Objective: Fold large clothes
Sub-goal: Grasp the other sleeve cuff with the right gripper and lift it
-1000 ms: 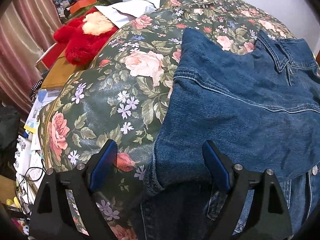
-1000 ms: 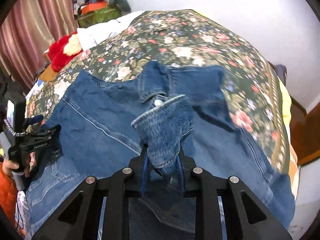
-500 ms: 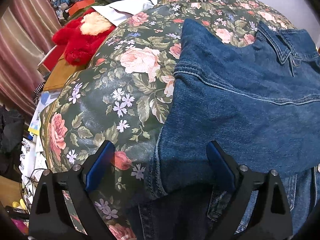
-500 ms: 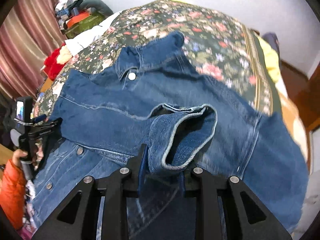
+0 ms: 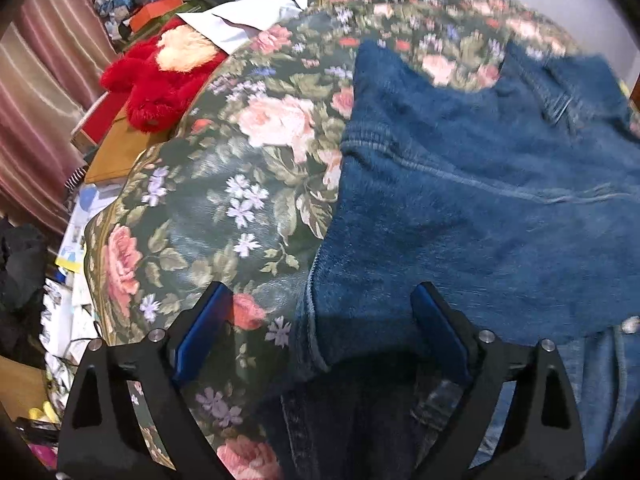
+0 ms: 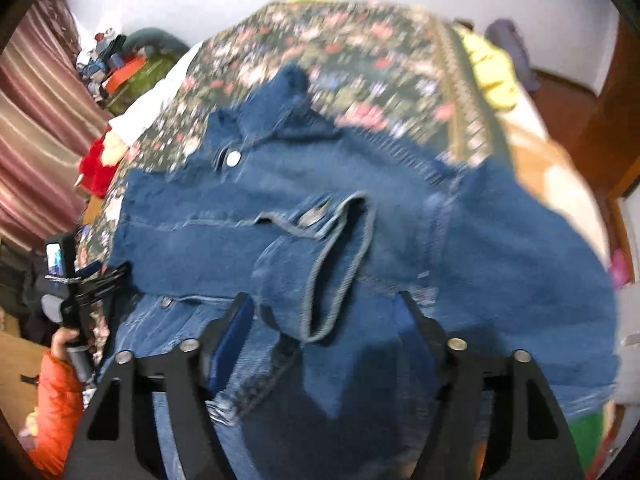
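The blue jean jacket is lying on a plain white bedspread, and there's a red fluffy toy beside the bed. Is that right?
Not quite. The bedspread is not plain white: it is dark green with pink roses and small flowers, as the left wrist view shows. The blue jean jacket does lie on it, and the red fluffy toy is beside the bed.

denim jacket [image 6: 500,248] motion-blurred, hem cut off

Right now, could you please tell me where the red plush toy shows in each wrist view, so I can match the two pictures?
Left wrist: red plush toy at upper left, beside the floral bedspread.
Right wrist: plush toy small at the left edge, past the denim jacket.
Shared landmark: the striped curtain at far left in both.
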`<action>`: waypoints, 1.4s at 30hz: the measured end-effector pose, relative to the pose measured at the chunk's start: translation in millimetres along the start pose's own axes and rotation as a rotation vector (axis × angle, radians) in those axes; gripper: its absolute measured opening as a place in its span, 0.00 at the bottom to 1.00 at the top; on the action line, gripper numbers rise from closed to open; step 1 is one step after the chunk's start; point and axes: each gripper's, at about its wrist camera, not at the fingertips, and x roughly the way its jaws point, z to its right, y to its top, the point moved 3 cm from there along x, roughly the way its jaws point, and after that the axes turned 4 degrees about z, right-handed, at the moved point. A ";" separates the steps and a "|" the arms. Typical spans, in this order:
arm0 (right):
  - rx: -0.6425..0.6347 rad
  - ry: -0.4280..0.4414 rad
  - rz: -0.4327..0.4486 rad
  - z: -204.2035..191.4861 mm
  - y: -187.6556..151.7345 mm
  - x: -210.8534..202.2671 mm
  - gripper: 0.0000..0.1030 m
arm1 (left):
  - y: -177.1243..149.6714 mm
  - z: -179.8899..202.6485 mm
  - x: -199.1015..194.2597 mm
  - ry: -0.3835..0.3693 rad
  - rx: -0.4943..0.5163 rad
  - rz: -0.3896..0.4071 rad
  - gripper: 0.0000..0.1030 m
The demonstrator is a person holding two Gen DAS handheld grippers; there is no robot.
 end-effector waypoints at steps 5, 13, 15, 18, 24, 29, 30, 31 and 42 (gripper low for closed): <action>0.058 0.042 0.042 15.8 17.8 -16.3 0.72 | 13.9 -19.4 -32.9 -0.073 -0.103 0.055 0.91; 0.078 0.096 -0.018 7.0 42.5 33.0 0.72 | 22.6 22.5 -52.4 -0.123 0.002 0.081 0.91; 0.080 0.098 -0.052 4.5 44.3 49.5 0.72 | 21.2 45.2 -53.0 -0.138 0.058 0.086 0.91; 0.104 0.116 -0.111 1.9 42.7 74.4 0.71 | 20.7 71.7 -51.1 -0.172 0.113 0.084 0.91; 0.108 0.118 -0.082 -4.1 43.8 79.9 0.40 | 34.0 108.9 -46.6 -0.195 0.185 0.080 0.91; 0.024 0.133 0.026 -22.0 52.5 51.8 0.35 | 67.7 90.6 -52.4 -0.104 0.193 0.157 0.91; 0.004 0.140 0.052 -26.4 54.8 43.2 0.35 | 79.9 77.4 -50.3 -0.053 0.176 0.172 0.91; -0.007 0.142 0.076 -29.2 57.4 35.7 0.35 | 87.0 68.9 -49.0 -0.019 0.163 0.185 0.91; -0.032 -0.009 0.086 0.7 49.1 32.5 0.36 | 106.8 9.4 61.4 0.254 0.107 -0.011 0.91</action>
